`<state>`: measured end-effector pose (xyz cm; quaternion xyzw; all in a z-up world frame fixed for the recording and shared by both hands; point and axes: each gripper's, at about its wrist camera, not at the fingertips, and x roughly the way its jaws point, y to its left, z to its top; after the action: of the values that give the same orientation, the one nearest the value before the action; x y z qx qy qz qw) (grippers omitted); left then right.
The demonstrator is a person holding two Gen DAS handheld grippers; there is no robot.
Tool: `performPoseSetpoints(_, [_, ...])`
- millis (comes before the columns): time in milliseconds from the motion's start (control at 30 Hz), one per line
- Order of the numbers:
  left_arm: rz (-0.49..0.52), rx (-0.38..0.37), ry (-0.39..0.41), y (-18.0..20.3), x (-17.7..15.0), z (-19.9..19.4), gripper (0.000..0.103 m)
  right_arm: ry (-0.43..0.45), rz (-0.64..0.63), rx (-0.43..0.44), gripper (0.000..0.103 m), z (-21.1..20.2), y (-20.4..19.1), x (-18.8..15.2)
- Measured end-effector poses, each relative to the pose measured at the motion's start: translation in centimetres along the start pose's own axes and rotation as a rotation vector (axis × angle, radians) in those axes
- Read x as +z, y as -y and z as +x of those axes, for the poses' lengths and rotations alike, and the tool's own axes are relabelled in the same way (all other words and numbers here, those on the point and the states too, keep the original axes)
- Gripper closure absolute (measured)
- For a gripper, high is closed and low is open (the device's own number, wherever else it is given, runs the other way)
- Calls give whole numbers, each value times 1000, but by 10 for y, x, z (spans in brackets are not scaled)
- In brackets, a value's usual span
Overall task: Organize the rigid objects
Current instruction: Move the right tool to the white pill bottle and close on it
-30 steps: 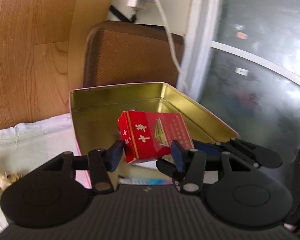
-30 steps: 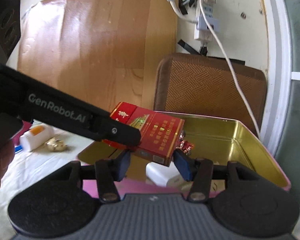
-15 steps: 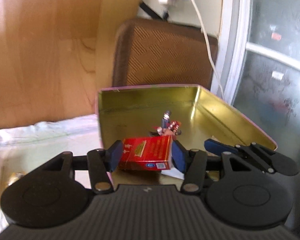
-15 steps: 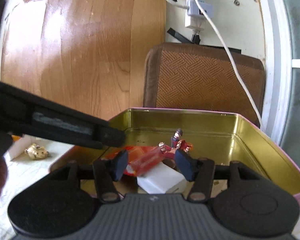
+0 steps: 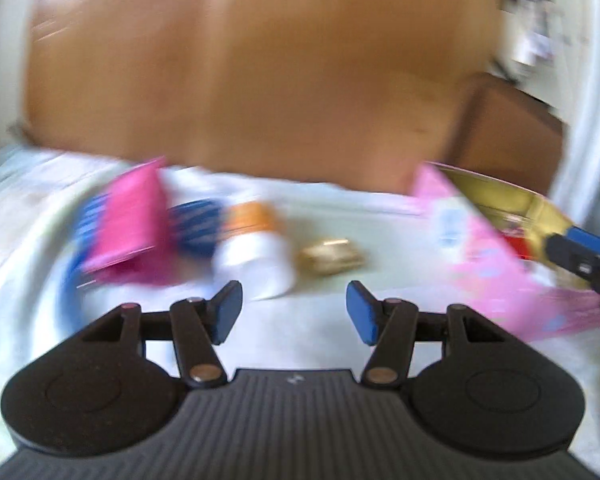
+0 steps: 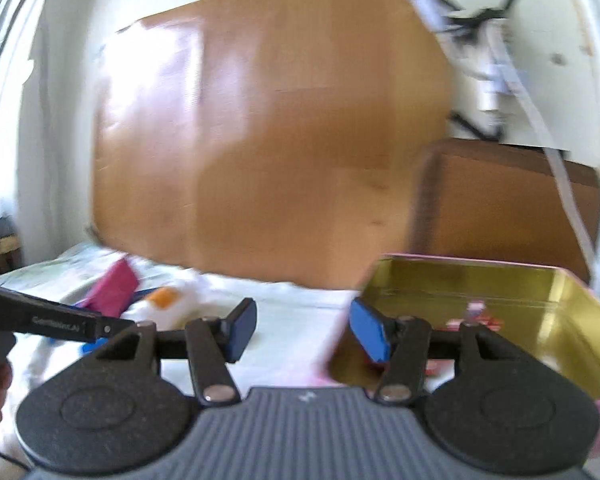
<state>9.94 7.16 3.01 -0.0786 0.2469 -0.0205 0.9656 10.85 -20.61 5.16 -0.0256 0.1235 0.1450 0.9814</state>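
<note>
My left gripper (image 5: 294, 306) hangs over the white cloth with its jaws opening and nothing between them. Just beyond it lie a white bottle with an orange label (image 5: 256, 260) and a small gold object (image 5: 332, 258); the view is blurred. The pink tin with a gold inside (image 5: 484, 240) stands to the right, and the red pack (image 5: 516, 246) lies in it. My right gripper (image 6: 302, 330) is open and empty at the tin's (image 6: 480, 276) left rim. Red items (image 6: 476, 322) show inside the tin. The left gripper's arm (image 6: 60, 320) crosses the left of that view.
A pink packet (image 5: 128, 220) and a blue striped item (image 5: 196, 228) lie left of the bottle on the white cloth (image 5: 340, 208). Behind stand a wooden board (image 6: 280, 120) and a brown woven panel (image 6: 500, 208). A white cable (image 6: 560, 176) hangs at the right.
The left gripper let go of the red pack, which now lies in the tin, and swung left over the loose items on the cloth. The right gripper shifted left along the tin's edge.
</note>
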Motion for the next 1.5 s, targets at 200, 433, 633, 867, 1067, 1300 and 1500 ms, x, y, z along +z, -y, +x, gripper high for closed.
performPoseSetpoints(200, [-194, 62, -6, -62, -12, 8, 44, -122, 2, 134, 54, 43, -58, 2])
performPoseSetpoints(433, [-333, 54, 74, -83, -11, 2, 43, -272, 165, 238, 53, 118, -98, 19])
performPoseSetpoints(633, [-343, 32, 72, -87, -12, 3, 43, -421, 337, 242, 48, 182, -114, 13])
performPoseSetpoints(867, [-268, -15, 70, -78, -15, 3, 43, -432, 295, 259, 53, 138, -93, 5])
performPoseSetpoints(1067, [-135, -153, 18, -55, -16, 4, 39, -383, 146, 221, 55, 22, -53, -18])
performPoseSetpoints(1300, [-161, -457, -204, 14, -20, 1, 38, -323, 152, 71, 59, -87, -8, -48])
performPoseSetpoints(1500, [-86, -547, -418, 102, -34, 14, 16, -271, 231, 35, 59, -108, 4, -63])
